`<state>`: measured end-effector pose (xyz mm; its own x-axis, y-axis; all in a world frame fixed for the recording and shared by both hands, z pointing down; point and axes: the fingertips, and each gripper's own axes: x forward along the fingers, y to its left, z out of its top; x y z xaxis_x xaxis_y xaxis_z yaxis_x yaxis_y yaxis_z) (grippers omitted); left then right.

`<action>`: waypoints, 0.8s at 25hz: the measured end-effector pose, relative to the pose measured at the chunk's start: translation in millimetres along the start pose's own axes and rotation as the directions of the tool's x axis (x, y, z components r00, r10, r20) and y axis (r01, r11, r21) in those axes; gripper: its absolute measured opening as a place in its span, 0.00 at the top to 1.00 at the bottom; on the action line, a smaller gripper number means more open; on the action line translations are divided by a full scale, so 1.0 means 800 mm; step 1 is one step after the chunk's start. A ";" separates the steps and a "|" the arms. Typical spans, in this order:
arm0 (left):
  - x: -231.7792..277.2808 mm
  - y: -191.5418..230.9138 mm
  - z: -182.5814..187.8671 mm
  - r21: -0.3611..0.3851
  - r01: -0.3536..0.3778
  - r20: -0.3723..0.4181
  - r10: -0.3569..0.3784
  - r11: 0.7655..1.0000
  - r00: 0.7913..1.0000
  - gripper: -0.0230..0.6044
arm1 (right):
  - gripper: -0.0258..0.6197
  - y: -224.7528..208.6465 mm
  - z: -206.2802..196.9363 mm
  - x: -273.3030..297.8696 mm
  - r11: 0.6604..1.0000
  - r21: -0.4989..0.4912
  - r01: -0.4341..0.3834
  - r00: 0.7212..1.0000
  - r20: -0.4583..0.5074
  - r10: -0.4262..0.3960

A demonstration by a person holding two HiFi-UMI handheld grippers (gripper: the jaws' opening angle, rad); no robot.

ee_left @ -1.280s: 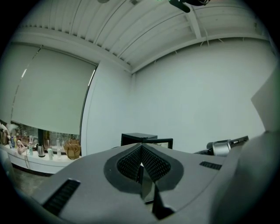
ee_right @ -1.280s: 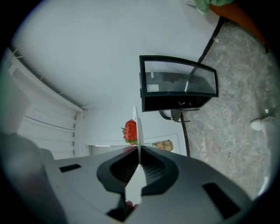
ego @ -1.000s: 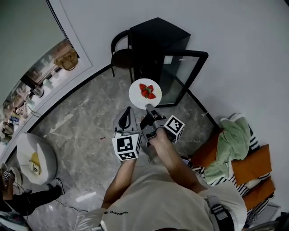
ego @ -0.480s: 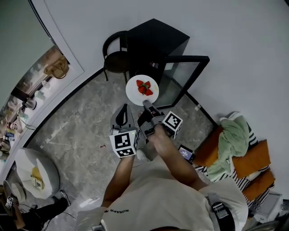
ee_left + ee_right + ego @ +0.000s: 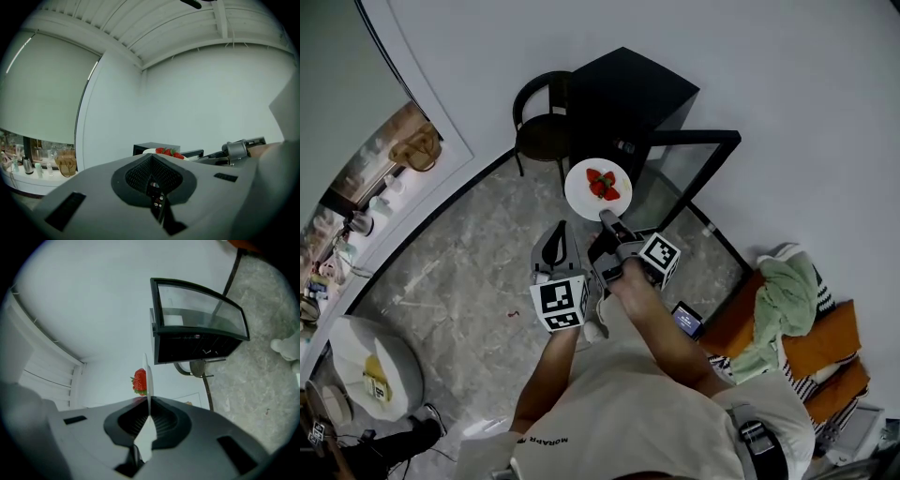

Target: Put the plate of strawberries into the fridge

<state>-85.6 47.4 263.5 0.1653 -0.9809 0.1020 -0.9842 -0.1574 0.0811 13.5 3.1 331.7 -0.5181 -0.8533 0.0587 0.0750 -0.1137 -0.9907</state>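
Evidently the carrying step is in hand: the plate is up off any surface and held just in front of the open fridge, not yet inside.

Counted from largest to smallest:
- One black fridge (image 5: 630, 92) stands at the upper middle of the head view.
- One glass door (image 5: 686, 173) is swung open toward the right of the frame.
- One dark round chair (image 5: 546, 133) stands just left of the fridge.
- One white plate (image 5: 598, 190) sits at the frame's centre, overlapping the fridge's open front.
- Two grippers show below the plate.
- The strawberries (image 5: 602, 185) form a small red cluster on the plate, apparently three, though that count is not certain.

The right gripper (image 5: 606, 218) pinches the plate's near rim, and its own view shows the plate edge-on between its jaws. The left gripper (image 5: 562, 232), at lower left of the plate, has its jaws pressed together on nothing.

The next move likely calls for reaching forward through the doorway with the plate level. The plate should stay clear of the door frame until it is above a shelf.
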 end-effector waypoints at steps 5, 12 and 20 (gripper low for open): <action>0.039 0.001 -0.002 0.014 0.006 -0.002 -0.006 1.000 1.000 0.96 | 0.93 -0.002 0.026 0.031 1.000 0.004 -0.011 1.000 0.013 0.011; 0.108 0.003 -0.002 0.029 -0.001 -0.007 0.002 1.000 1.000 0.96 | 0.93 -0.011 0.065 0.084 1.000 0.014 0.017 1.000 0.002 -0.018; 0.187 0.023 0.001 0.032 -0.040 -0.012 0.041 0.999 0.999 0.96 | 0.93 -0.011 0.098 0.158 1.000 0.022 0.003 0.999 -0.037 -0.003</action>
<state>-79.3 -102.7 279.6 0.1260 -0.9850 0.1176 -0.9916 -0.1215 0.0449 14.0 -143.9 357.5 -0.5495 -0.8336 0.0567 0.0915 -0.1275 -0.9876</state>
